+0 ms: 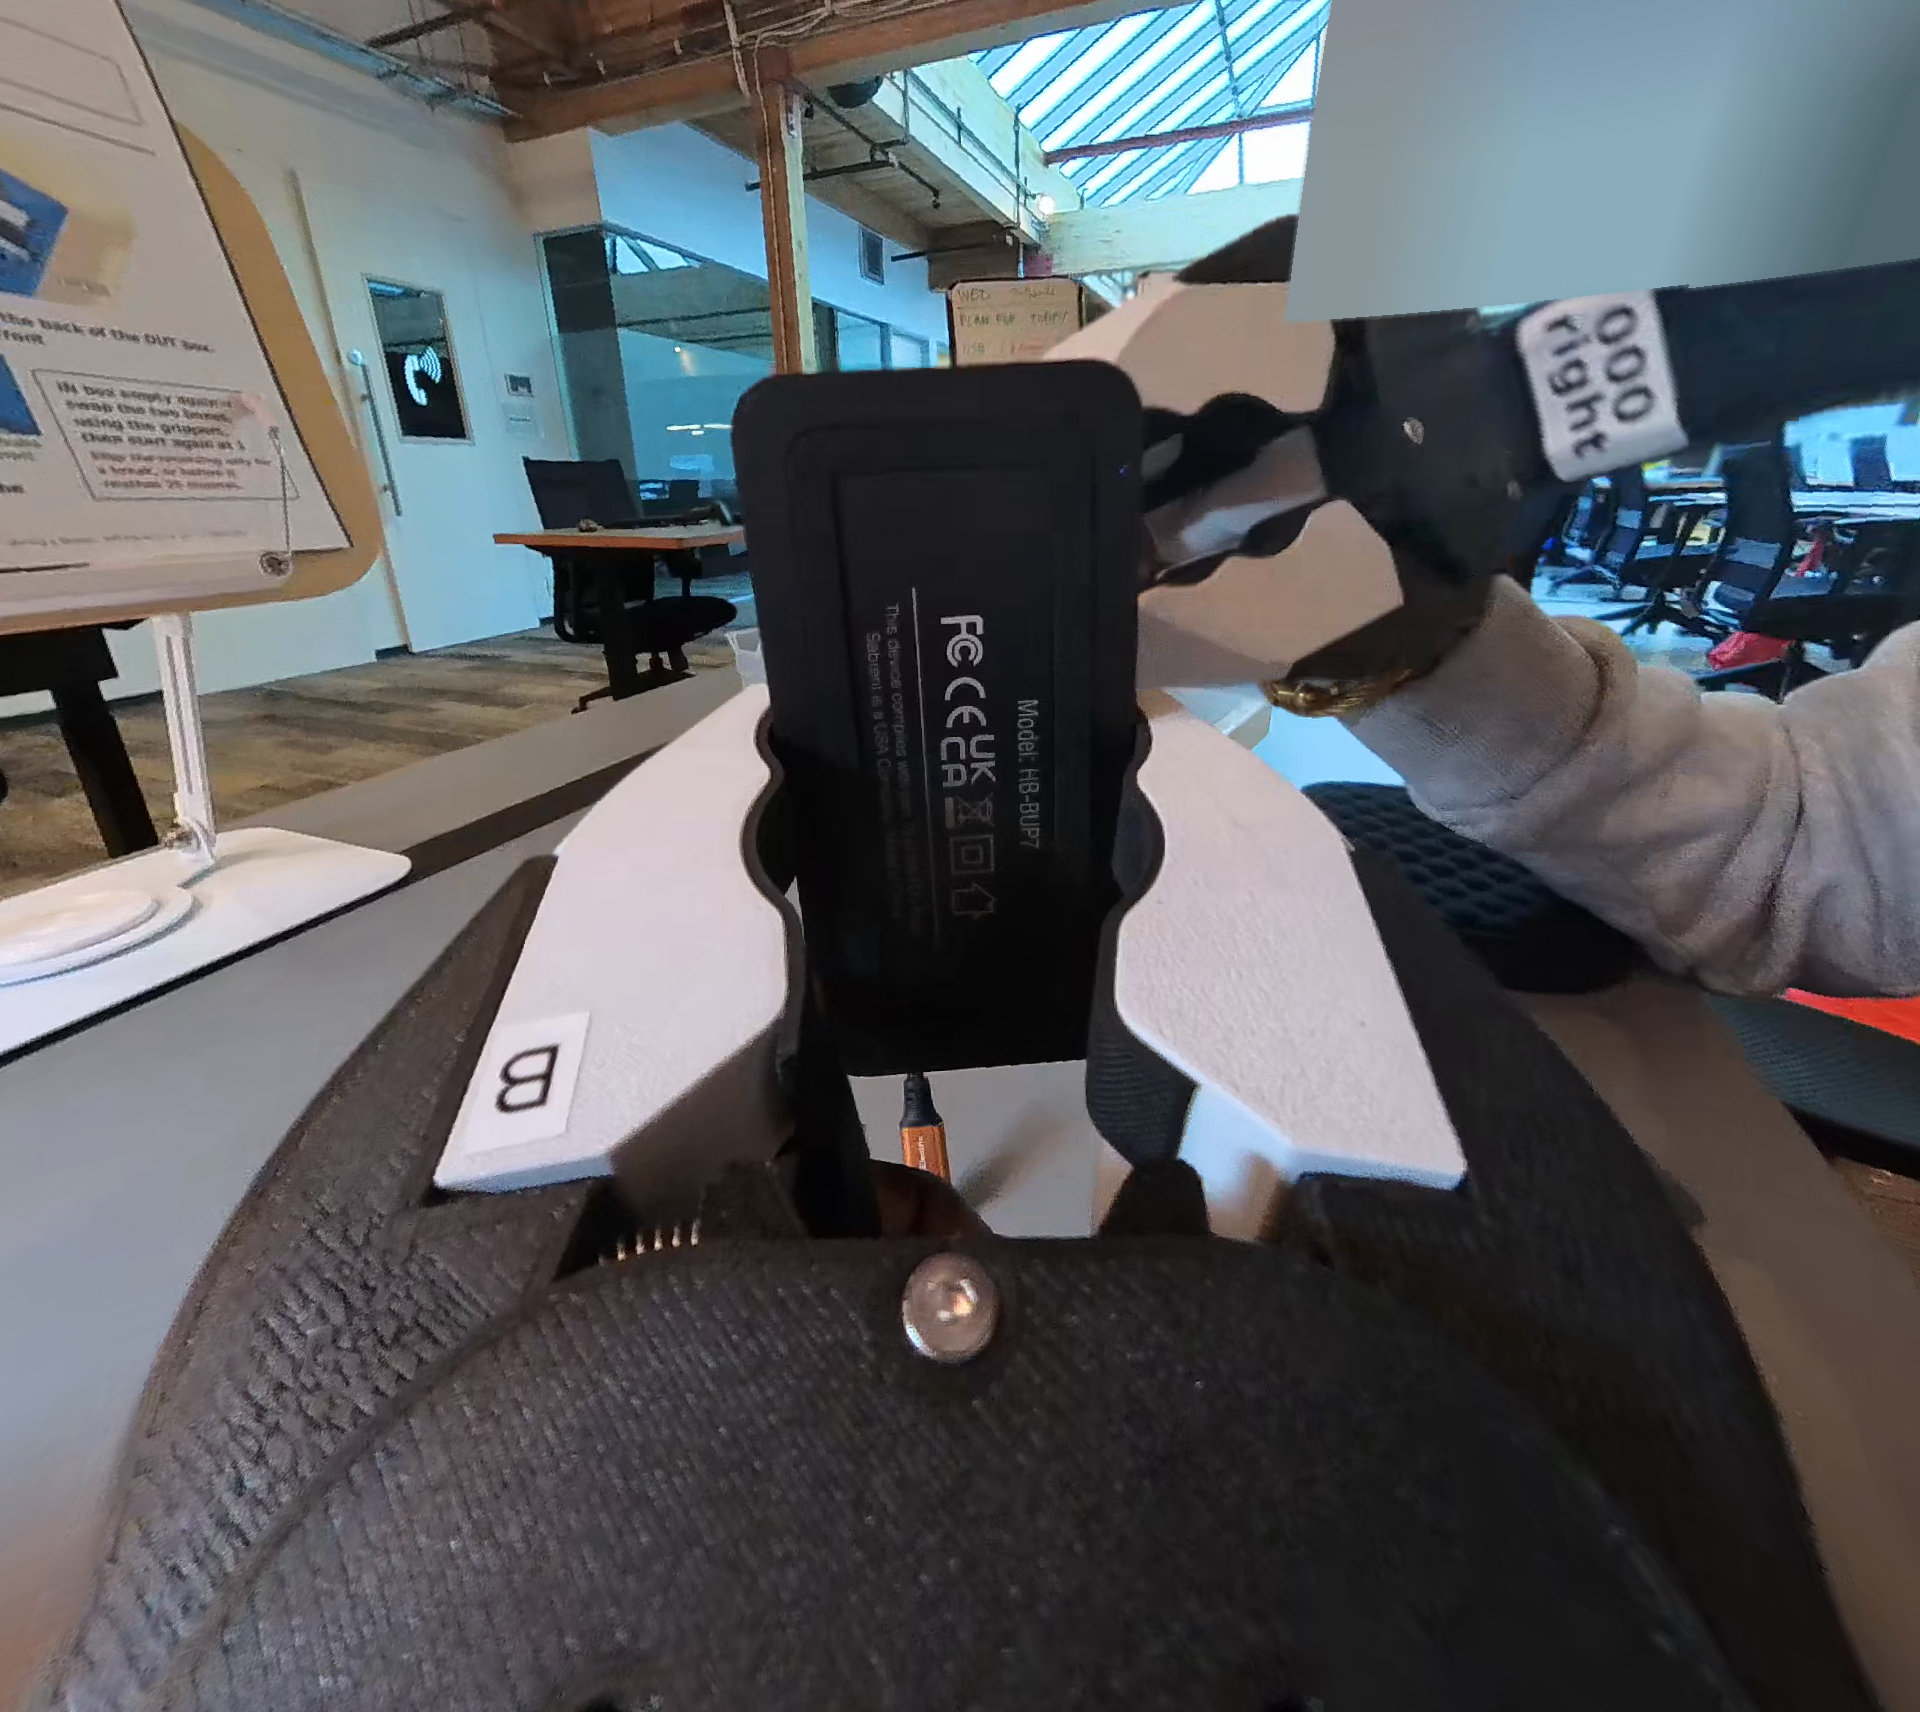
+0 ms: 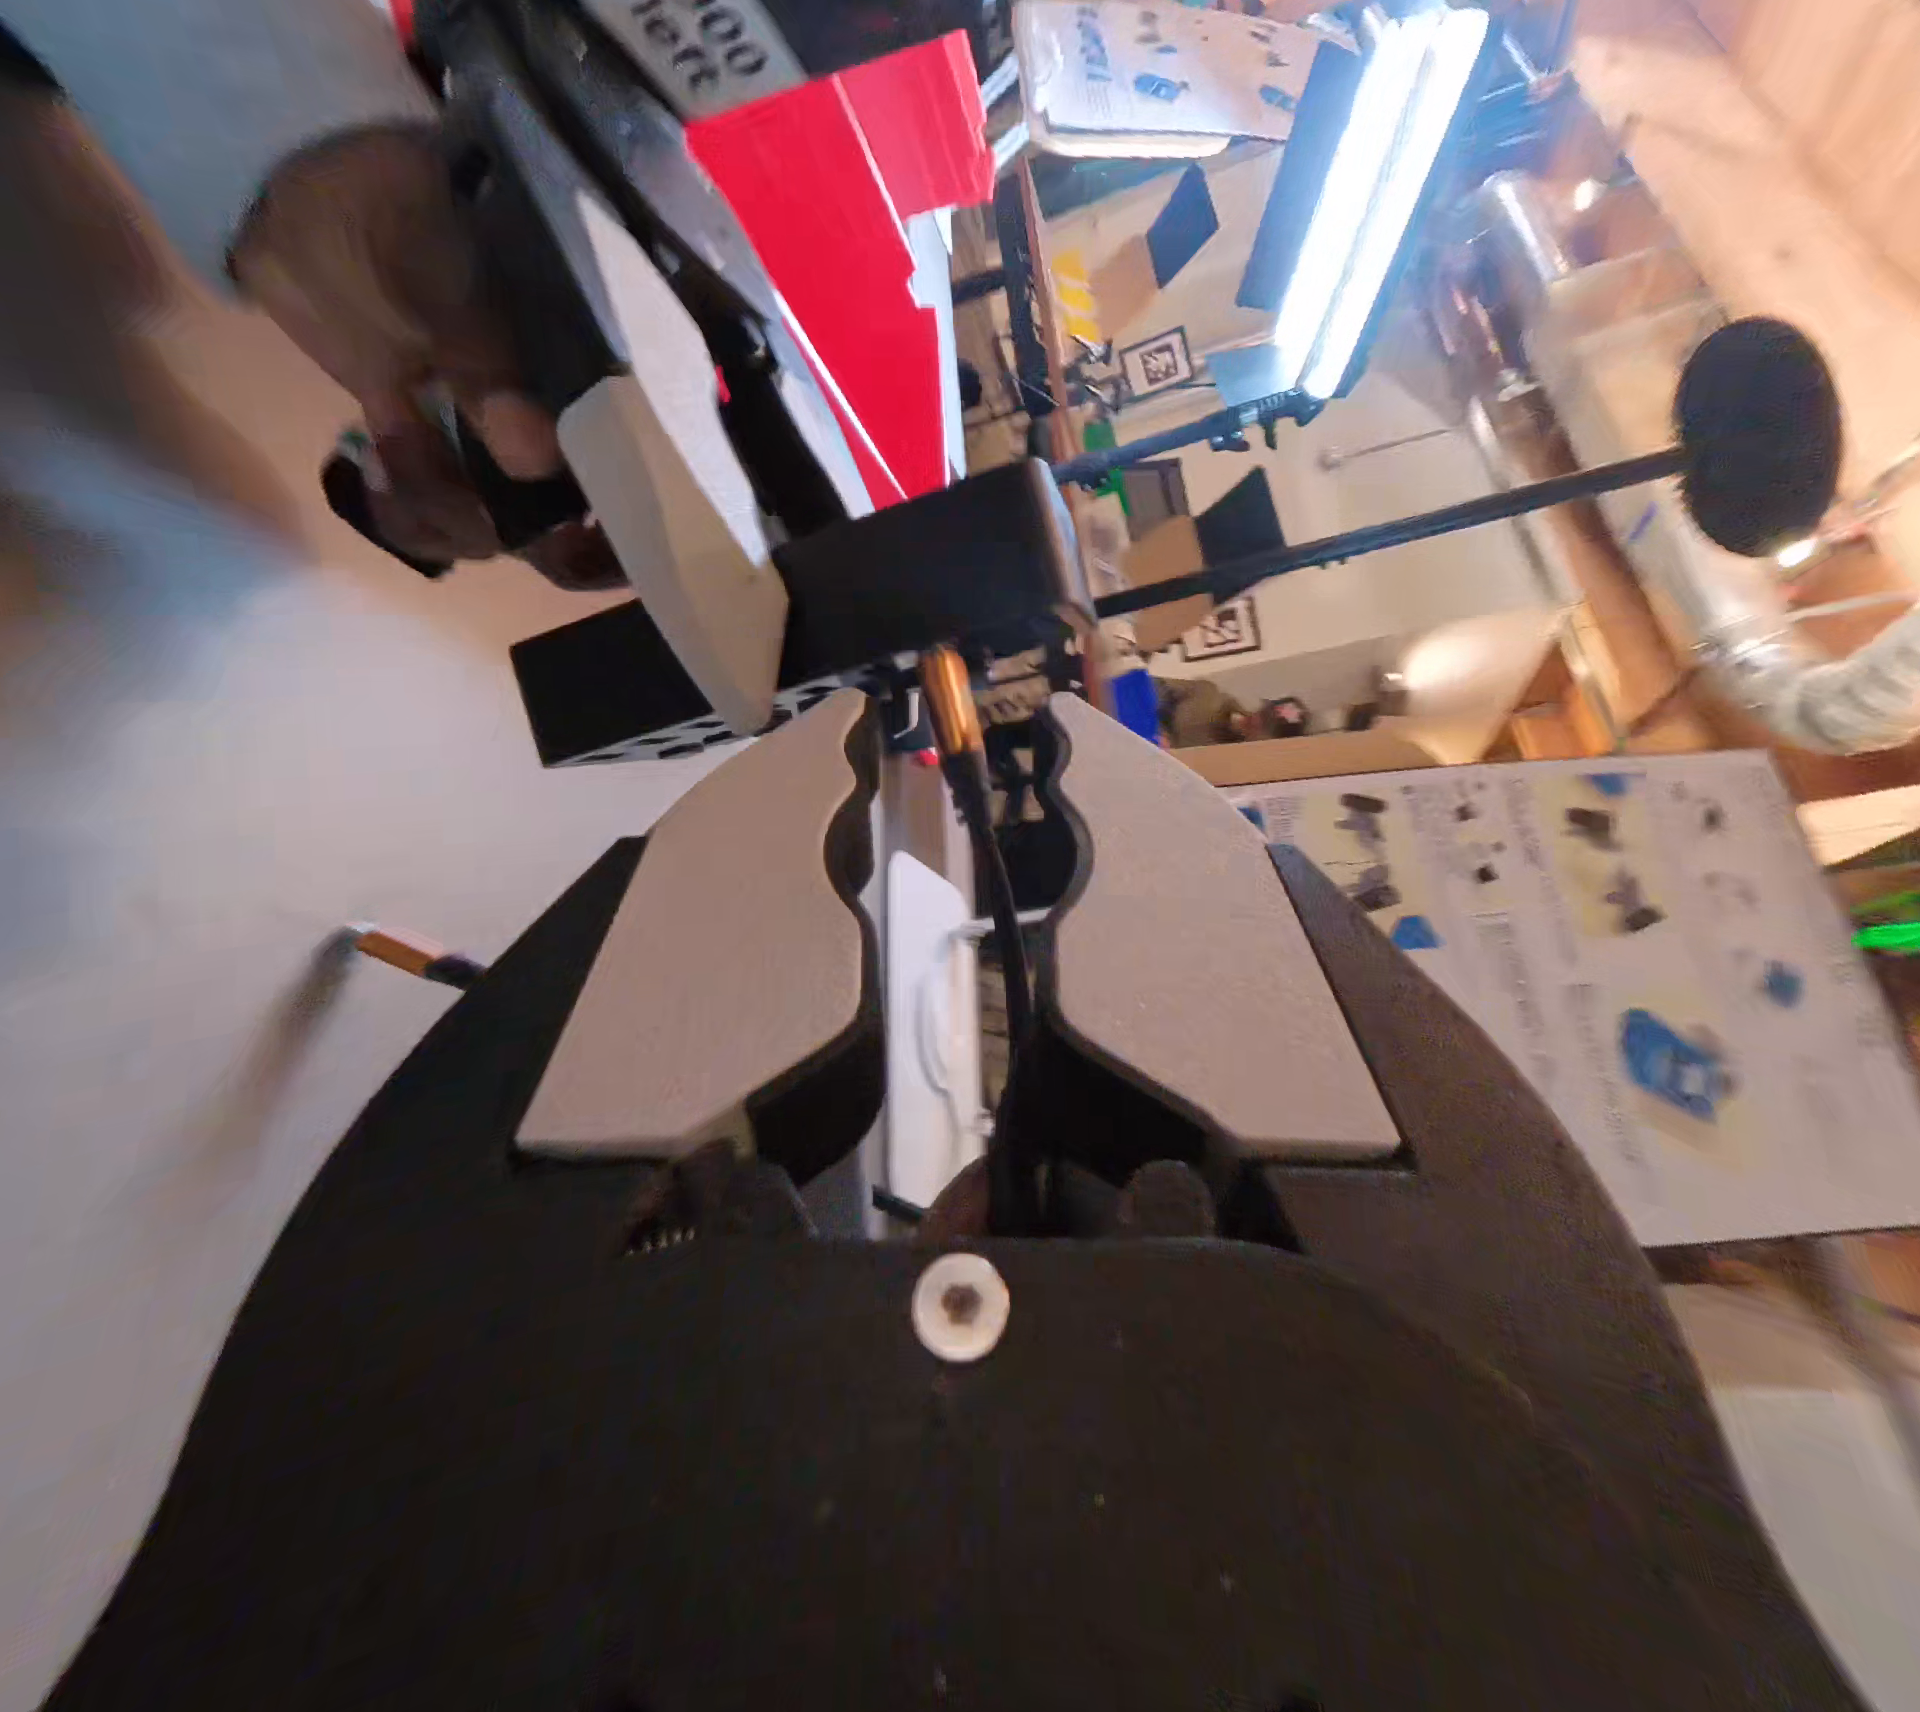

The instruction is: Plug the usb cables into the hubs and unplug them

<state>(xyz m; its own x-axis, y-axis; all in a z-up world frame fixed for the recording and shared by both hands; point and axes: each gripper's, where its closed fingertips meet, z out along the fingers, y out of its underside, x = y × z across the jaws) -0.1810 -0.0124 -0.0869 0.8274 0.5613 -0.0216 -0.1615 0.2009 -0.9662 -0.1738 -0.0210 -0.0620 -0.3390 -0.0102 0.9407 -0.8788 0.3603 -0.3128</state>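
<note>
My left gripper (image 1: 951,717) is shut on a black USB hub (image 1: 935,623) and holds it upright above the table, its labelled back towards the camera. An orange-collared USB plug (image 1: 922,1143) shows just below the hub, between the finger bases. My right gripper (image 2: 961,717) is open. A second view of an orange-collared plug (image 2: 951,701) shows it seated in the hub's (image 2: 925,571) edge, between the right fingertips without touching them. Its black cable (image 2: 1008,914) runs back between the fingers. In the left wrist view the right gripper (image 1: 1153,488) sits at the hub's upper right edge.
Another orange-collared plug (image 2: 400,950) lies loose on the white table. An instruction board on a white stand (image 1: 177,727) stands at the left. A red bin (image 2: 831,228) is behind the left gripper. A black perforated block (image 2: 613,696) lies on the table. A grey sleeve (image 1: 1662,789) reaches in from the right.
</note>
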